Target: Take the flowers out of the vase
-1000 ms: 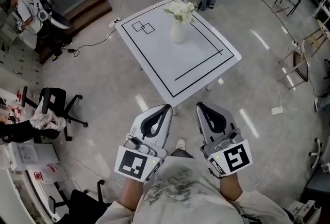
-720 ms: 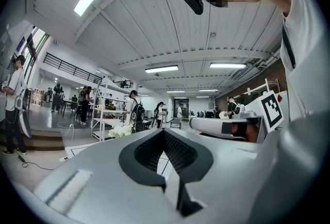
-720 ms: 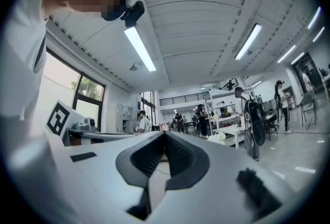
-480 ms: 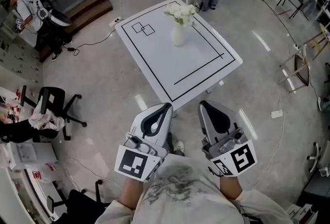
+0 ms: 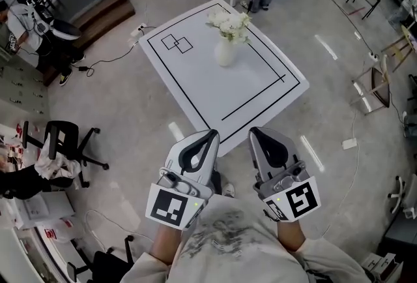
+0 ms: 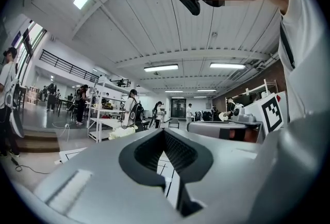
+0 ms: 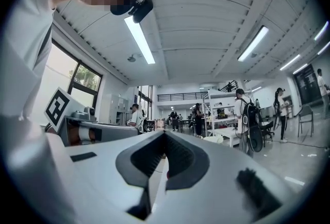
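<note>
White flowers (image 5: 229, 22) in a narrow white vase (image 5: 225, 53), twelve o'clock. My left claw (image 5: 210, 135) and right claw (image 5: 255, 132) are closed and empty. The stems are likely light and fragile: grip gently above the rim.

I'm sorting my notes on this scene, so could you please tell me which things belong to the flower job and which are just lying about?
Job: flowers, vase, table, left gripper and right gripper, both shut and empty.

Lying about: office chair, wooden chair, wooden steps, floor cable.
</note>
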`<action>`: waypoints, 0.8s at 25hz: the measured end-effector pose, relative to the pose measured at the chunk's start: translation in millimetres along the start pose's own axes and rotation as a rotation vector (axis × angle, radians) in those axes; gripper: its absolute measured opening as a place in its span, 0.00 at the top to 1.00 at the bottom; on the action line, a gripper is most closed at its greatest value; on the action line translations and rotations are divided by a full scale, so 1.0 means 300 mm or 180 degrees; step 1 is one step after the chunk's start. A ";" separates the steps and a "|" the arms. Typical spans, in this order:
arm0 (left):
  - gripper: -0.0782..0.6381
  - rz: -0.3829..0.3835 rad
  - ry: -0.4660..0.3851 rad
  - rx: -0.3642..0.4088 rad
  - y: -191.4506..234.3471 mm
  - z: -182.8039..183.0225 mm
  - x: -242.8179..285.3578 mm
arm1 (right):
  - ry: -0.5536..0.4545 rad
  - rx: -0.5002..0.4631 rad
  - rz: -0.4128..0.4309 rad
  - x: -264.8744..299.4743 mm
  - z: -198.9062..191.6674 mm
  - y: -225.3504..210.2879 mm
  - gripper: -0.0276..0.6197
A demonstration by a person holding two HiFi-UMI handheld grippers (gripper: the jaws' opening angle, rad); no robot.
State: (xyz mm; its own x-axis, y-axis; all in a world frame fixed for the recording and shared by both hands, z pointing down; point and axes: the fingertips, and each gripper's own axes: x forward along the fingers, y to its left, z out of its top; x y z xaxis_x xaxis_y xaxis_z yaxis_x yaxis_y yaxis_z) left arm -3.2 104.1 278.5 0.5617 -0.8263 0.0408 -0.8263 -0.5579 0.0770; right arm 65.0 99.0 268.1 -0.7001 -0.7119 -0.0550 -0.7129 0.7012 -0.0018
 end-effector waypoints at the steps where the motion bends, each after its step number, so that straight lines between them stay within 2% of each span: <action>1: 0.88 -0.0012 -0.0004 0.0009 0.022 -0.001 0.016 | -0.0003 -0.0022 -0.0037 0.022 -0.003 -0.013 0.93; 13: 0.88 -0.0156 -0.0055 0.0031 0.253 -0.011 0.174 | 0.0094 -0.0064 -0.0205 0.254 -0.075 -0.111 0.93; 17: 0.88 -0.0215 0.0116 -0.0088 0.292 -0.032 0.198 | 0.0135 -0.0070 -0.0240 0.306 -0.091 -0.122 0.93; 20: 0.88 -0.0267 0.0121 -0.0076 0.333 -0.033 0.214 | 0.0186 -0.0081 -0.0281 0.349 -0.103 -0.127 0.93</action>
State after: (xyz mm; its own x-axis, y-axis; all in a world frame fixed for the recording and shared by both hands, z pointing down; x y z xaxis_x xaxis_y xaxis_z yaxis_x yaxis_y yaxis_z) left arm -49.2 -4.1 298.6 0.6304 -0.7730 0.0709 -0.7754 -0.6226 0.1054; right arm 17.7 -3.3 293.3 -0.6352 -0.7724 0.0025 -0.7722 0.6351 0.0214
